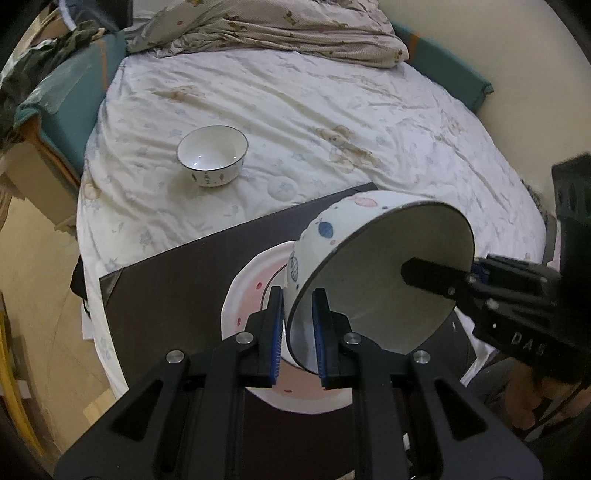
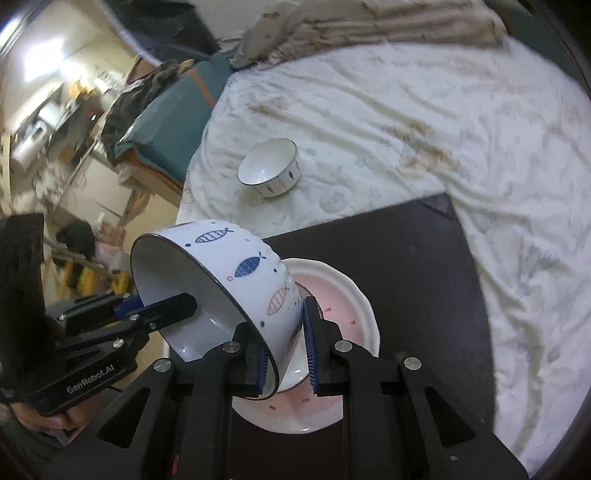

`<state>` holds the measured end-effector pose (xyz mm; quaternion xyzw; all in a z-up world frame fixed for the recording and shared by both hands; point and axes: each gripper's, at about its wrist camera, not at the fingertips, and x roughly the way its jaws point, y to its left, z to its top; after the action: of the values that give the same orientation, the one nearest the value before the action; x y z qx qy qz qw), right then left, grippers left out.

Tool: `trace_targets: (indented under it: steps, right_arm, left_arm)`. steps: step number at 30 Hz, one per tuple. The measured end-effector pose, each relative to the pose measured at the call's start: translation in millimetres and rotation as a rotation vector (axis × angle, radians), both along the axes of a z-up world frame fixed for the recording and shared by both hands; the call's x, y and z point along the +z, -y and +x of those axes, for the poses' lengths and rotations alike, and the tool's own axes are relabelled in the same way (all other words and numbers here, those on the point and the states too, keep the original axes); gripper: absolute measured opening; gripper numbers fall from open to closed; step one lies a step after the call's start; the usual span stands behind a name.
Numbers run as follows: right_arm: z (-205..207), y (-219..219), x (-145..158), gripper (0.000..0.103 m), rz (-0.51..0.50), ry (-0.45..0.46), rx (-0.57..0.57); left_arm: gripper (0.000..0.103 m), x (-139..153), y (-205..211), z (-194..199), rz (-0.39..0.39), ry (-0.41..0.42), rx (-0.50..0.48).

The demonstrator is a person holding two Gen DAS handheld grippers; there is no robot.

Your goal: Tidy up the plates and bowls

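Observation:
A large white bowl with fish prints [image 1: 369,266] [image 2: 236,273] is tilted on its side above a white and pink plate [image 1: 251,291] [image 2: 340,295] on a dark board [image 1: 177,288] [image 2: 406,266]. My left gripper [image 1: 298,328] is shut on the bowl's rim. My right gripper [image 2: 286,343] is also shut on the rim, on the opposite side; it shows in the left wrist view [image 1: 436,280]. A smaller white bowl [image 1: 213,156] [image 2: 269,167] sits upright on the bed beyond the board.
The board lies on a bed with a white sheet [image 1: 332,110] [image 2: 443,129]. A crumpled blanket [image 1: 277,29] lies at the far end. A teal cushioned edge with clothes [image 1: 55,92] [image 2: 166,110] runs along the left. Floor clutter lies further left.

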<state>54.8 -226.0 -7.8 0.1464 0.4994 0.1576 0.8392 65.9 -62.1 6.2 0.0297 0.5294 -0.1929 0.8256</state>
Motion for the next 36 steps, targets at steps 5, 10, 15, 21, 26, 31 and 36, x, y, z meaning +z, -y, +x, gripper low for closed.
trace_targets:
  steps: [5, 10, 15, 21, 26, 31, 36]
  right_arm:
    - [-12.0, -10.5, 0.1, 0.019, 0.011, 0.008, 0.035]
    - [-11.7, -12.0, -17.0, 0.019, 0.049, -0.037, 0.007]
    - [-4.1, -13.6, -35.7, 0.018, 0.066, -0.098, -0.013]
    - [-4.2, -12.0, -51.4, 0.018, 0.037, -0.141, -0.009]
    - [4.4, -3.4, -57.0, 0.019, 0.065, -0.157, -0.056]
    - [12.8, -2.7, -61.9, 0.018, 0.057, -0.171, -0.064]
    - [13.9, -2.3, -68.3, 0.018, 0.037, -0.194, -0.073]
  left_arm:
    - [0.010, -2.8, -18.2, -4.7, -0.050, -0.033, 0.037]
    - [0.007, -12.8, -19.4, 1.5, -0.027, -0.031, 0.080]
    - [0.007, -30.6, -11.7, -1.5, 0.028, -0.075, 0.049]
    - [0.007, -39.7, -4.8, 2.1, 0.041, -0.075, 0.044]
    - [0.007, -43.3, -6.0, 16.2, 0.013, -0.110, 0.073]
    - [0.007, -55.0, -2.0, 20.5, 0.038, -0.153, 0.082]
    - [0.007, -59.9, 1.3, 20.7, 0.070, -0.153, 0.078]
